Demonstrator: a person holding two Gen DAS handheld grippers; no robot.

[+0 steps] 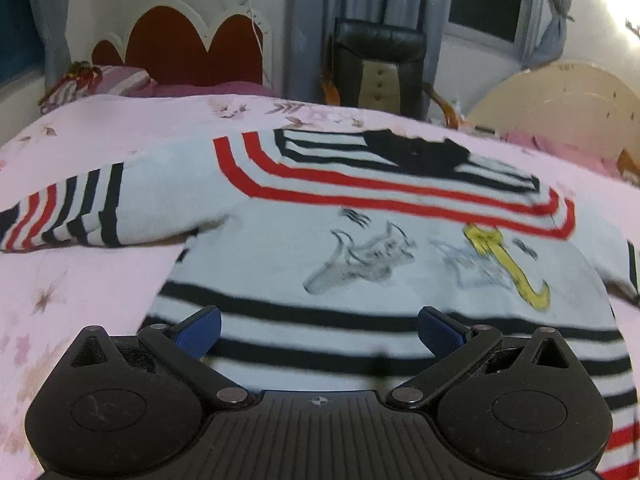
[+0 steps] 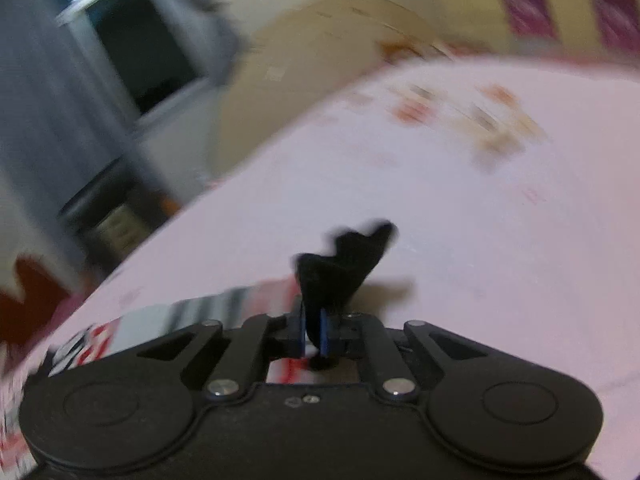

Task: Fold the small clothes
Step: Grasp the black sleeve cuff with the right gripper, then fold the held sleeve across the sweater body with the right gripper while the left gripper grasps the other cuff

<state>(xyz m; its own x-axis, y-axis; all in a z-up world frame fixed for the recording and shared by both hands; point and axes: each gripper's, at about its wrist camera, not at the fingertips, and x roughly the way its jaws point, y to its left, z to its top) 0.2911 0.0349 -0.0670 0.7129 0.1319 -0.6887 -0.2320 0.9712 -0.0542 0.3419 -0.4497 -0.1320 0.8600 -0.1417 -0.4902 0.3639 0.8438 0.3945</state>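
A small white sweater [image 1: 360, 240] with black and red stripes, a yellow anchor and grey prints lies flat on the pink floral bedspread [image 1: 88, 288]. One sleeve stretches out to the left. My left gripper [image 1: 319, 320] hovers open over the striped hem, its blue pads [image 1: 200, 332] wide apart with nothing between them. In the blurred right wrist view, my right gripper [image 2: 314, 320] is shut on a black edge of the sweater [image 2: 344, 264], which sticks up past the fingertips. Striped cloth [image 2: 208, 308] trails off to the left below it.
A red scalloped headboard [image 1: 188, 52] and a striped pillow [image 1: 116, 80] stand at the far left. A black chair [image 1: 376, 68] is behind the bed, with a cream rounded board [image 1: 560, 96] at the right. Curtains and dark windows line the wall.
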